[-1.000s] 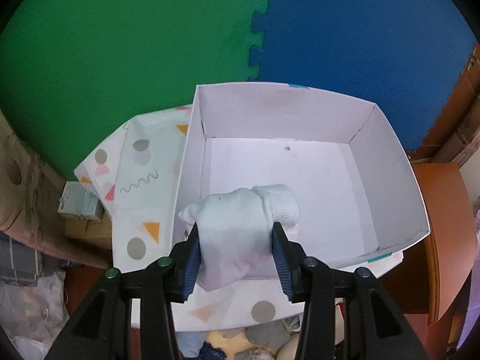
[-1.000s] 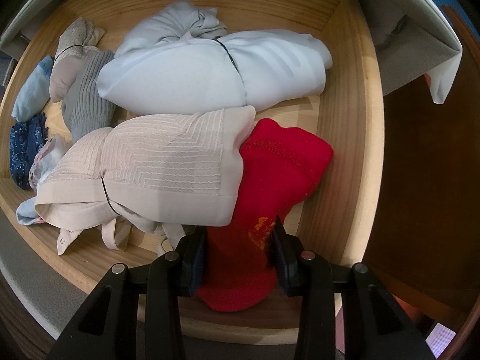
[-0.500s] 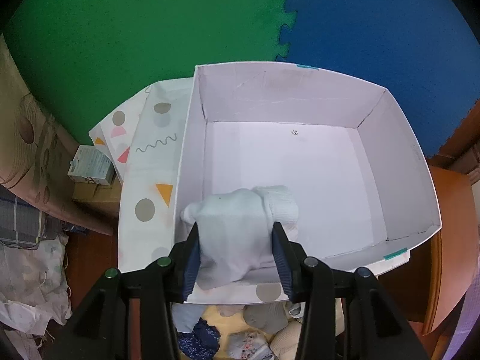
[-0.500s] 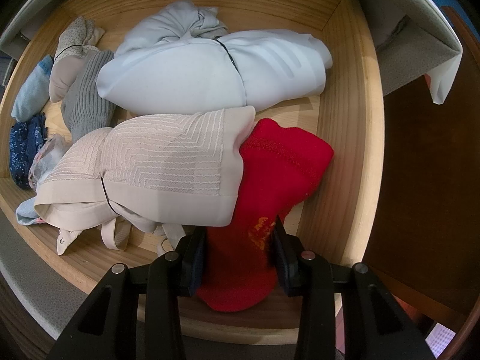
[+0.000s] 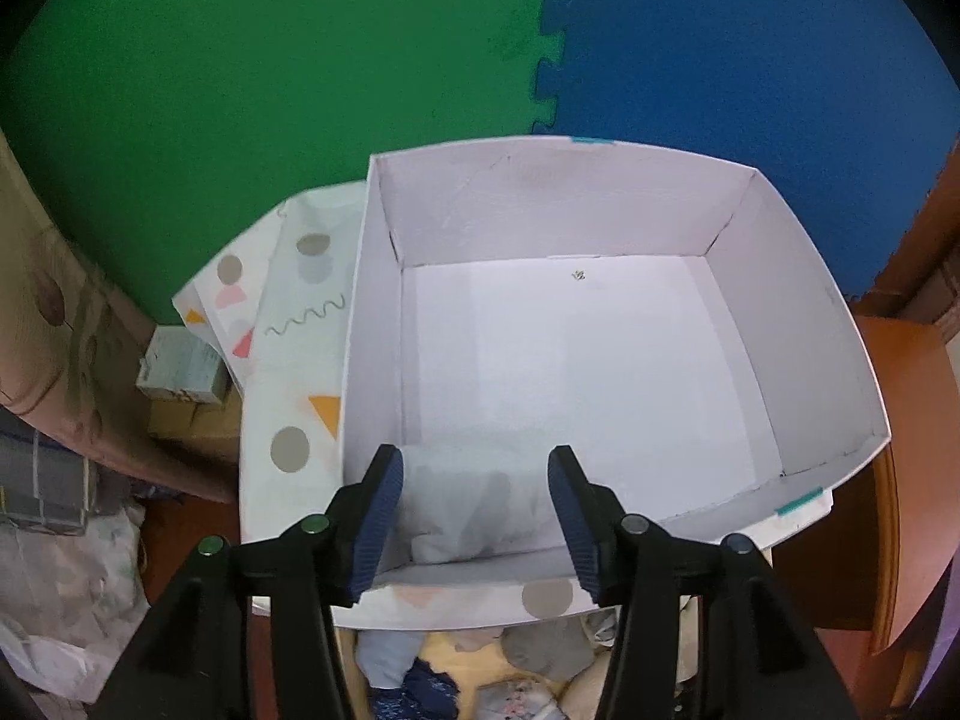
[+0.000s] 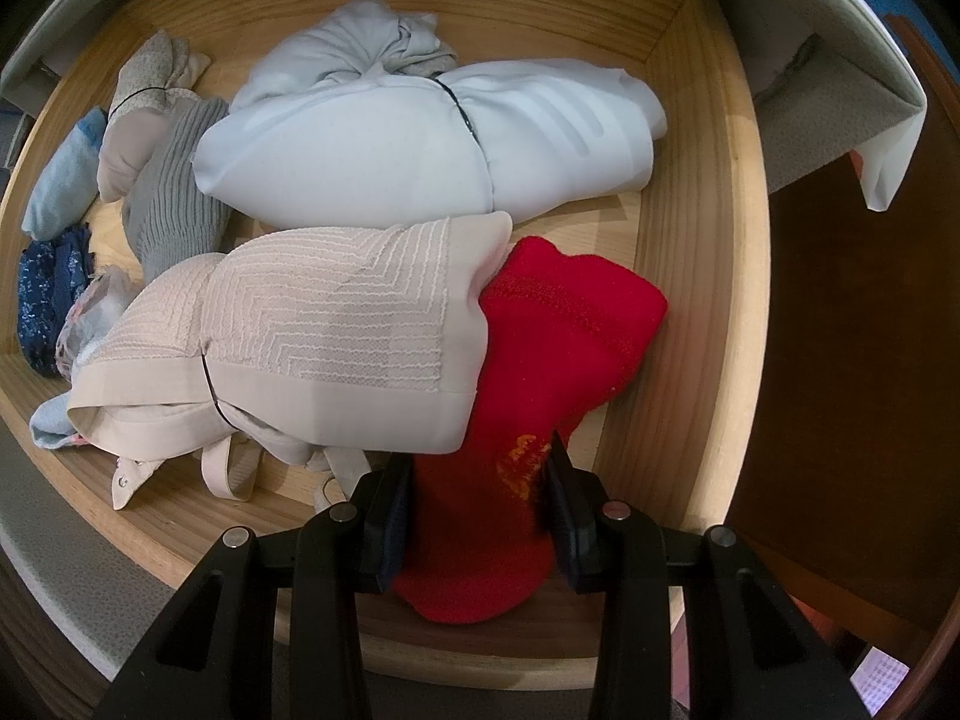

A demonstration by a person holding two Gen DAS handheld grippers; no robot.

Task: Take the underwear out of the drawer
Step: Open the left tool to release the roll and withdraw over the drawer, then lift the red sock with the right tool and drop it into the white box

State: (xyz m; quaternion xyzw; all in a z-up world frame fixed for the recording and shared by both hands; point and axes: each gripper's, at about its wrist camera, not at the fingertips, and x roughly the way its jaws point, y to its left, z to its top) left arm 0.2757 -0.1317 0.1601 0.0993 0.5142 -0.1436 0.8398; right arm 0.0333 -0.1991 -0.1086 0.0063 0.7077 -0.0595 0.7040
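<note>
Opening my left gripper (image 5: 474,504), I let the pale white folded garment (image 5: 474,504) lie in the white cardboard box (image 5: 798,324), pads clear. My right gripper (image 6: 480,516) clamps the red knitted piece (image 6: 540,348) in the wooden drawer (image 6: 702,240); several bundles remain.

Soft, even indoor light in both views, fisheye bending and dark corners at the edges; the white cardboard box (image 5: 810,372) interior looks washed out, its pale folded cloth (image 5: 474,498) blurred
</note>
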